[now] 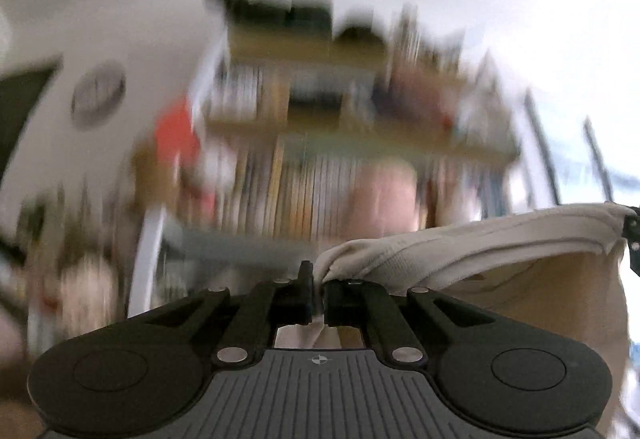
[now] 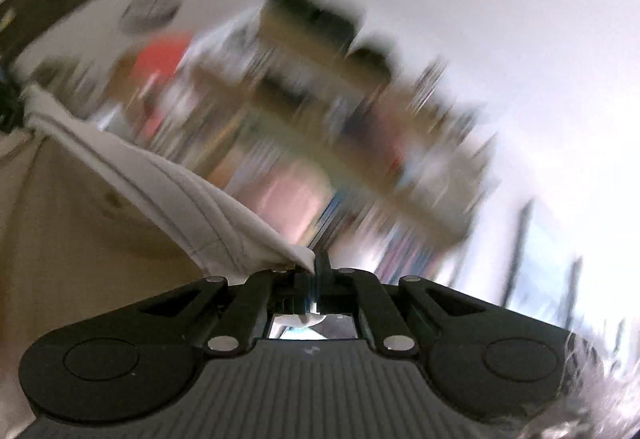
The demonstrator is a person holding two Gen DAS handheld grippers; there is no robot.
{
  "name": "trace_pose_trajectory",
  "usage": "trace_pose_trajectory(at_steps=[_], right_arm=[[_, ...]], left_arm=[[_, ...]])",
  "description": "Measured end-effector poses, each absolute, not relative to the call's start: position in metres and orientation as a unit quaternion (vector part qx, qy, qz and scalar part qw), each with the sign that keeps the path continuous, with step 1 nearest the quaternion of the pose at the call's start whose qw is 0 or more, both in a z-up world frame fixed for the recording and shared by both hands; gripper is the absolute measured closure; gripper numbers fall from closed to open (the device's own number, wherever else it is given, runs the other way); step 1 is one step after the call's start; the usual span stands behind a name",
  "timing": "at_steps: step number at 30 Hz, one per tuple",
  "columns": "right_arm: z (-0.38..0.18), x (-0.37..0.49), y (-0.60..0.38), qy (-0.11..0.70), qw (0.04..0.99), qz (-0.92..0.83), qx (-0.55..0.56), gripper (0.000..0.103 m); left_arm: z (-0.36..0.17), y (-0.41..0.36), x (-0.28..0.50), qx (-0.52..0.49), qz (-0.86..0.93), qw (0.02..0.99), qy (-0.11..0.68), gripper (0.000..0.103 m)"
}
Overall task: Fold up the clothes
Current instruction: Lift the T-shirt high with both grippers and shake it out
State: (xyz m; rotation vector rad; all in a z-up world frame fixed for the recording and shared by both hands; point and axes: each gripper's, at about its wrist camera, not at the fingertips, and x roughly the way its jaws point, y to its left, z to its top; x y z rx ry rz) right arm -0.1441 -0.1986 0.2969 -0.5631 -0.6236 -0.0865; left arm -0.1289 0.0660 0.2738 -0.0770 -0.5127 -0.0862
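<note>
A cream garment (image 1: 460, 251) with a stitched hem hangs stretched between my two grippers. In the left wrist view my left gripper (image 1: 318, 279) is shut on one end of the hem, and the cloth runs right to the other gripper (image 1: 632, 235) at the frame's edge. In the right wrist view my right gripper (image 2: 314, 267) is shut on the other end of the garment (image 2: 160, 191), whose hem runs up and left to the far gripper (image 2: 10, 107). The rest of the cloth hangs below the hem. Both grippers point upward.
Behind the cloth stands a blurred wooden bookshelf (image 1: 320, 143) full of books, with a red object (image 1: 176, 135) beside it and a round wall clock (image 1: 98, 95) to the left. A bright window (image 2: 552, 263) lies at the right. White wall and ceiling fill the top.
</note>
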Motion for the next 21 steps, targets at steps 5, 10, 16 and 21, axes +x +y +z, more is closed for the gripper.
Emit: trace_pose_trajectory(at_steps=[5,10,16,21], right_arm=[[0.338,-0.192,-0.213,-0.405,0.883,-0.040,-0.234,0.101],[0.341,-0.171,-0.228,-0.327,0.922,0.024,-0.207,0.101],[0.238,-0.043,-0.225,0.012,0.974,0.119,-0.191,0.101],[0.108,0.031,-0.205,0.198,0.947,0.144,-0.206,0.101]], left_arm=[[0.306,0.065,-0.174,-0.022,-0.041,0.926,-0.375,0.098],[0.299,0.071,-0.140,-0.032,-0.063,0.956,-0.283,0.098],[0.196,0.083,-0.024,-0.007,-0.057,0.997,0.051,0.097],[0.084,0.077,0.041,0.028,-0.043,0.970,0.236,0.097]])
